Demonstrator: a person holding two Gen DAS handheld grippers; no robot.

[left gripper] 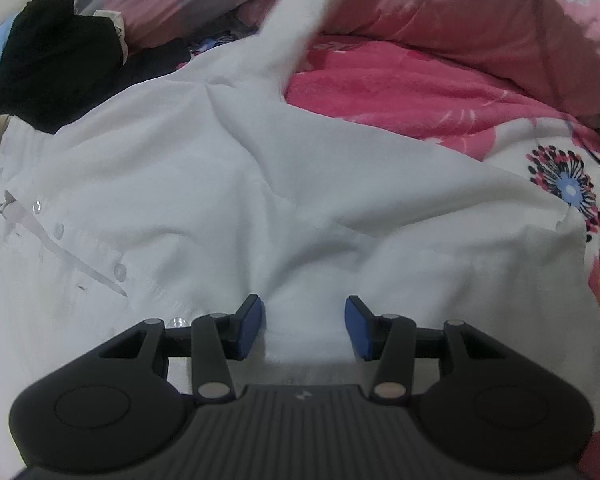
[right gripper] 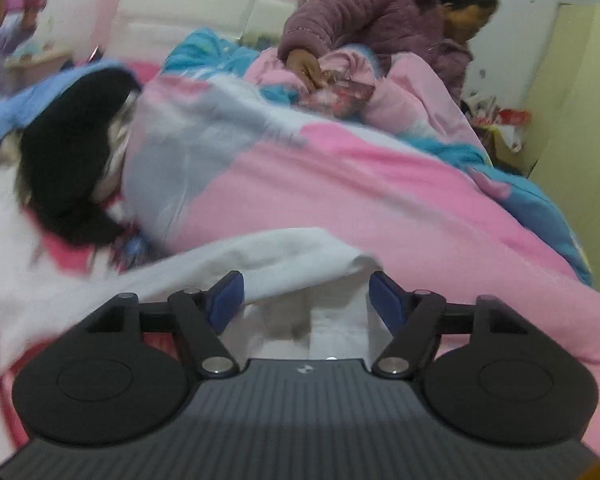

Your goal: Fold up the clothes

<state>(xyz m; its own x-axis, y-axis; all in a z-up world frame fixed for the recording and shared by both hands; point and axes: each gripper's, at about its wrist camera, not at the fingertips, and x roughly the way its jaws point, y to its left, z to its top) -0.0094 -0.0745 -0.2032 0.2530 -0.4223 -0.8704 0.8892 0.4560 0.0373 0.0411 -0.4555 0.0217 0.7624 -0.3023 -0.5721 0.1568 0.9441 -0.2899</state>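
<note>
The white button shirt [left gripper: 228,184] lies spread on the bed; the left gripper [left gripper: 305,326] hovers with jaws apart over its hem. The right gripper [right gripper: 306,300] stands spread, the sleeve cuff [right gripper: 300,264] loose between its pads. I'd re-grip the cuff squarely before folding it inward.

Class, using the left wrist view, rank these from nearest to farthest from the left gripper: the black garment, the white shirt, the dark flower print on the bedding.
1. White shirt: right at the left gripper, cloth between its fingers.
2. Flower print: to the right, past the shirt's edge.
3. Black garment: far upper left, beyond the shirt's collar end.
</note>
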